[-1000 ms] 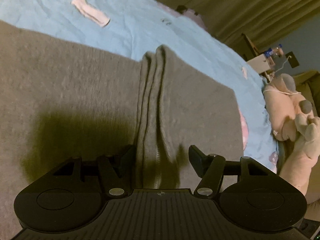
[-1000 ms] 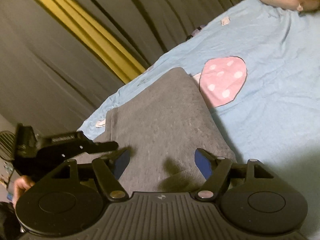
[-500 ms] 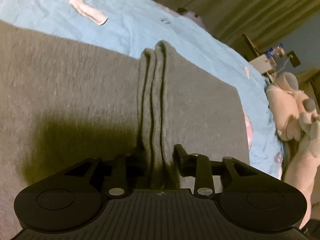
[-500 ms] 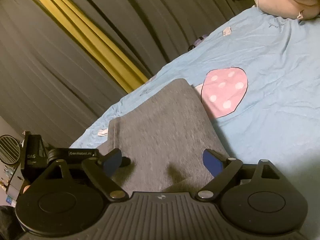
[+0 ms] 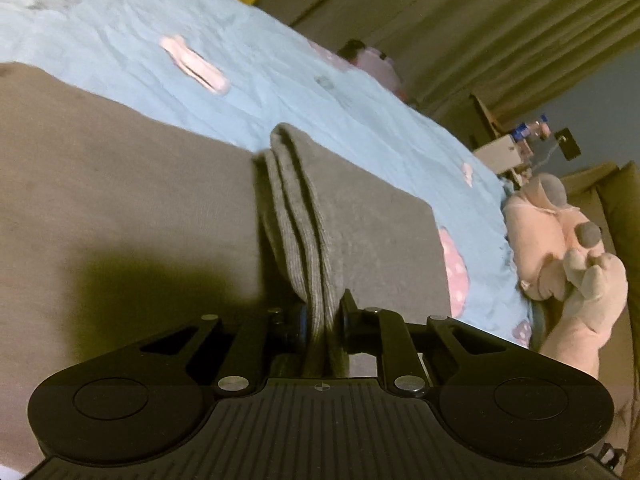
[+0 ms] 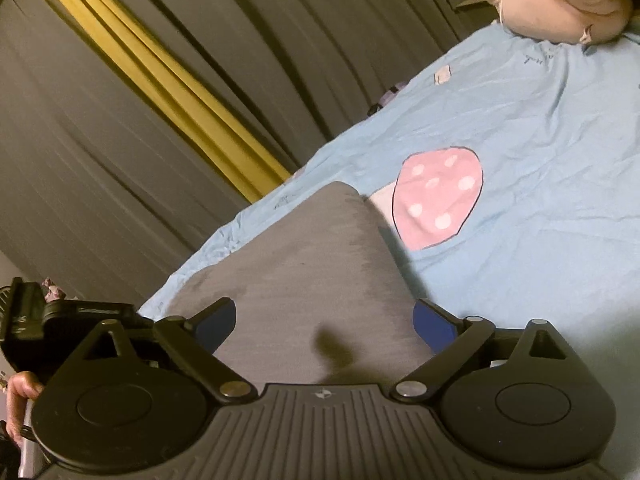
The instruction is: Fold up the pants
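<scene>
- Since a second ago, the left gripper is being closed, now pinching the folded ridge of the grey pants.
- Pants are being kept lying near the blue bedsheet's edge.
- Right gripper is being opened wide above them, gripping nothing.

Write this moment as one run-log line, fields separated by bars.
left gripper: closing on grey knitted pants layered edge | right gripper: opening, nothing held | pants on blue bedsheet

The pants are spread on the bedsheet; a plush toy is seen at three o'clock.
</scene>
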The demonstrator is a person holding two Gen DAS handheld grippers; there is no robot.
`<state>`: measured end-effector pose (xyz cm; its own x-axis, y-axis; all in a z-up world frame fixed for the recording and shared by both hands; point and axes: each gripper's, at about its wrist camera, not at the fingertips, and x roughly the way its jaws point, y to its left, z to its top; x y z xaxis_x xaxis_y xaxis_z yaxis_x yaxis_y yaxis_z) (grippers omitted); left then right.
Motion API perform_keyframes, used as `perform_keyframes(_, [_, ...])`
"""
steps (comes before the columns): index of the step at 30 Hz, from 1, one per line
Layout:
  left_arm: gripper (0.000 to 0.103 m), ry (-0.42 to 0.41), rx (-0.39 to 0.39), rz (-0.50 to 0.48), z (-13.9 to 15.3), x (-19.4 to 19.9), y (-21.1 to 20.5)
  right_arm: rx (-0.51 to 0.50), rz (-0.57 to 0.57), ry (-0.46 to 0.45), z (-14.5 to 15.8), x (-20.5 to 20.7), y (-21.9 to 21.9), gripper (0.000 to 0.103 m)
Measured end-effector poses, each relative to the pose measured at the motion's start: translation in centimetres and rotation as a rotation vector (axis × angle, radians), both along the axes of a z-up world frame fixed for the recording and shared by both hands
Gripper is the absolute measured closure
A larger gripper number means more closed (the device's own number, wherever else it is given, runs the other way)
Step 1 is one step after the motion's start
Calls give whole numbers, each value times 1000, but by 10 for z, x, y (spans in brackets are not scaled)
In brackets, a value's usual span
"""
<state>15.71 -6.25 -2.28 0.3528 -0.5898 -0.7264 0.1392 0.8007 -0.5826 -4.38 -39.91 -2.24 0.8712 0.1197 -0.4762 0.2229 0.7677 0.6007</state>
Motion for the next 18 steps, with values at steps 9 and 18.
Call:
perform_keyframes(9, [85, 10, 17, 77, -5, -10, 54, -36, 44, 39, -2, 7, 9, 7])
perform_keyframes(18, [80, 13, 98, 151, -14, -7, 76, -90, 78, 133, -10, 21, 20, 6])
